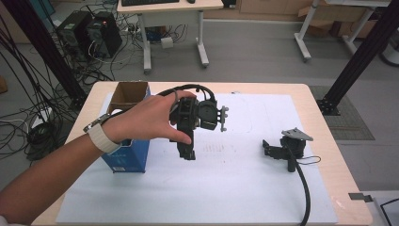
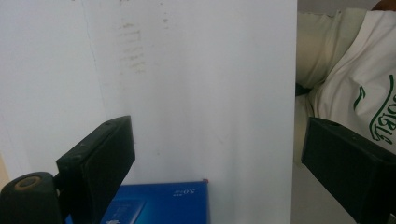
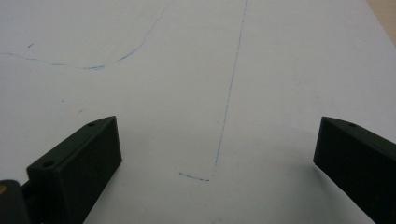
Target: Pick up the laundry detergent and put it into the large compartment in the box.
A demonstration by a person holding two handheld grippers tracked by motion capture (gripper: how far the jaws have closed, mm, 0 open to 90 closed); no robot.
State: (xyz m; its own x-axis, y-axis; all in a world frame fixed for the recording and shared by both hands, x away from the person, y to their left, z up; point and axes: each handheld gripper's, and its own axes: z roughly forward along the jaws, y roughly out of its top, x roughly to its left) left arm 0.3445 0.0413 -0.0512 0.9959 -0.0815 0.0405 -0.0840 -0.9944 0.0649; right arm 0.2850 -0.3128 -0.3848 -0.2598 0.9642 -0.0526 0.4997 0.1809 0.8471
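Tools counted from the high view: two. Left tool (image 1: 188,153) held in a hand (image 1: 150,120) above the white sheet (image 1: 235,188), beside one blue box (image 1: 127,157) standing open-topped toward the tabletop's left edge. Right tool (image 1: 268,148) lying unheld on the sheet toward the right edge. Left gripper view: jaws spread, empty; box's blue side (image 2: 163,203) below; white shirt beyond the sheet's edge. Right gripper view: jaws spread over blue pen lines (image 3: 229,93).
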